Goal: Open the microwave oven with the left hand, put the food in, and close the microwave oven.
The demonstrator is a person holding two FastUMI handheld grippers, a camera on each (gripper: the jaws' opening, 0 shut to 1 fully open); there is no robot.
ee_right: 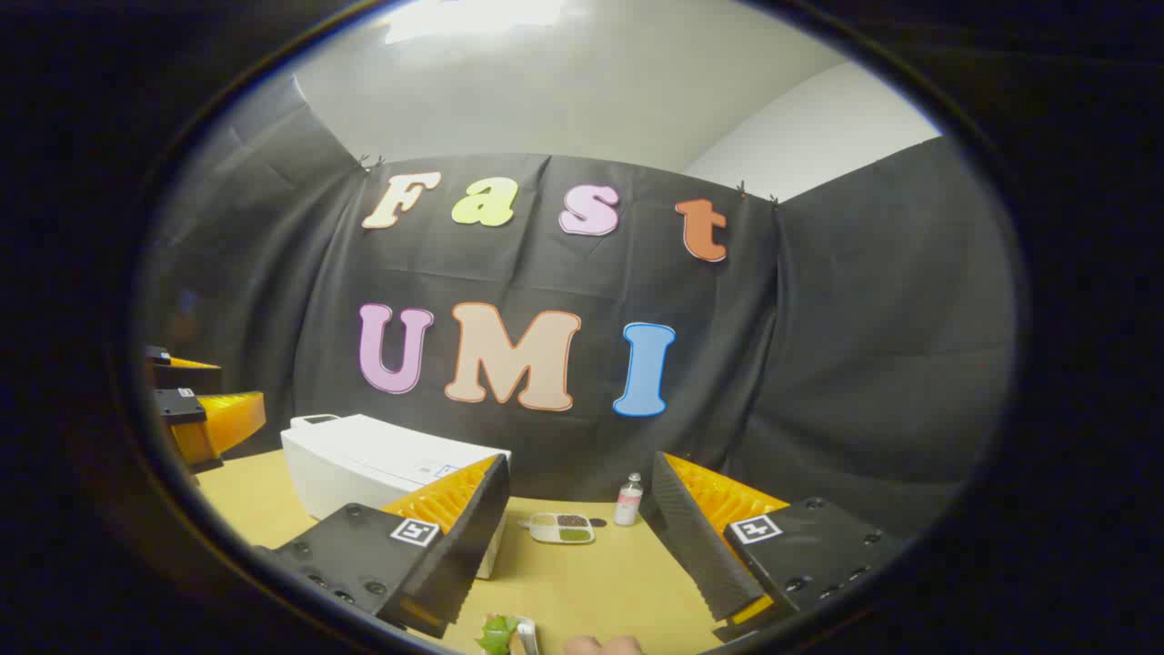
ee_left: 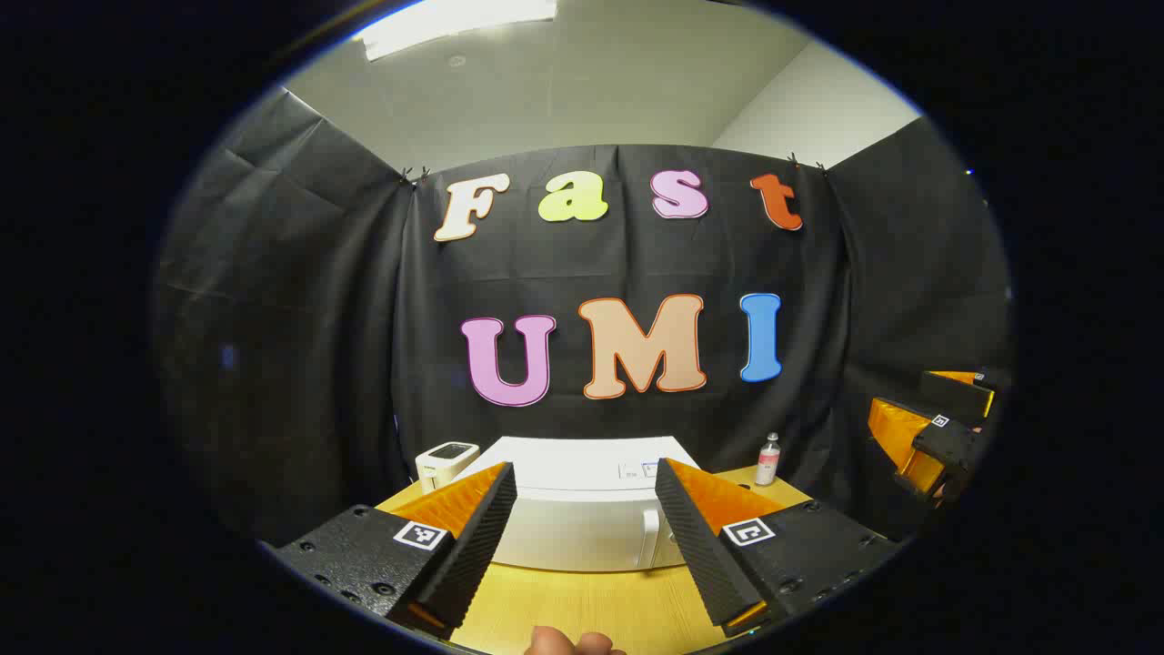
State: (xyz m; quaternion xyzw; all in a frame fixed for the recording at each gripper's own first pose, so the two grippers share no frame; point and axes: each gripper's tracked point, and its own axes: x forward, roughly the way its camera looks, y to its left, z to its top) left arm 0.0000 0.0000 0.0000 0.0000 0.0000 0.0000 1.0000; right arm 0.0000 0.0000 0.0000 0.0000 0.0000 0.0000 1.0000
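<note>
The microwave oven (ee_left: 582, 505), white with its door closed, sits on the yellow wooden table (ee_left: 591, 609) straight ahead of the left gripper (ee_left: 587, 537), whose jaws are spread wide and hold nothing. In the right gripper view, the right gripper (ee_right: 573, 537) is likewise spread and empty, with a small divided dish (ee_right: 562, 528) and a small bottle (ee_right: 627, 500) beyond it, right of the oven.

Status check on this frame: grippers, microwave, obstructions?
Left gripper open, facing microwave, door shut. Right gripper open, holding nothing. Food tray on table beside bottle.
</note>
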